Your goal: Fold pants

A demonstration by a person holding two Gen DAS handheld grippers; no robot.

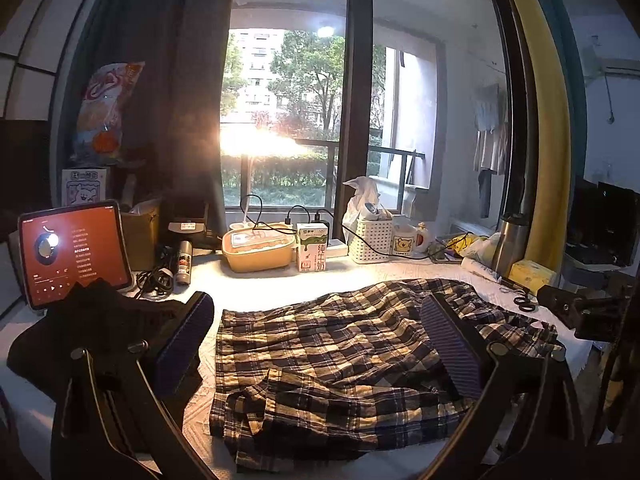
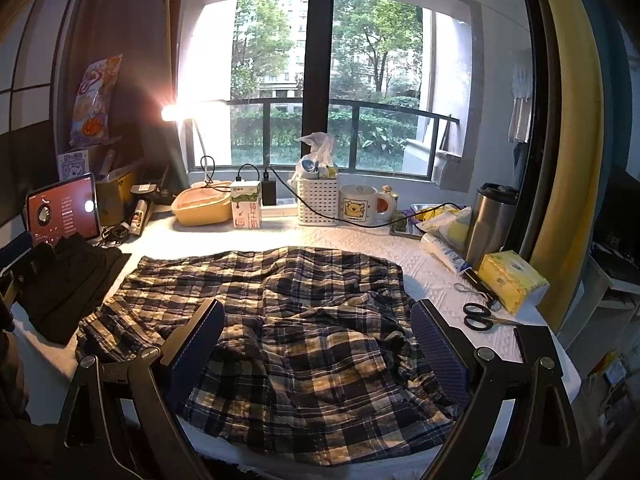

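Plaid pants [image 1: 340, 356] in dark blue and yellow lie spread and rumpled on the white-covered table [image 1: 208, 276]; they also show in the right wrist view [image 2: 288, 320]. My left gripper [image 1: 320, 340] is open and empty, held above the pants near their left end. My right gripper [image 2: 318, 344] is open and empty, held above the wrinkled right part of the pants. Neither gripper touches the cloth.
A black garment [image 1: 92, 332] lies at the left, with a lit tablet [image 1: 72, 252] behind. Along the window stand a yellow box [image 1: 260, 250], milk carton [image 1: 312, 248], white basket [image 1: 374, 240], mug [image 2: 360, 204] and steel tumbler [image 2: 490, 224]. Scissors [image 2: 480, 316] and tissue pack [image 2: 512, 280] lie right.
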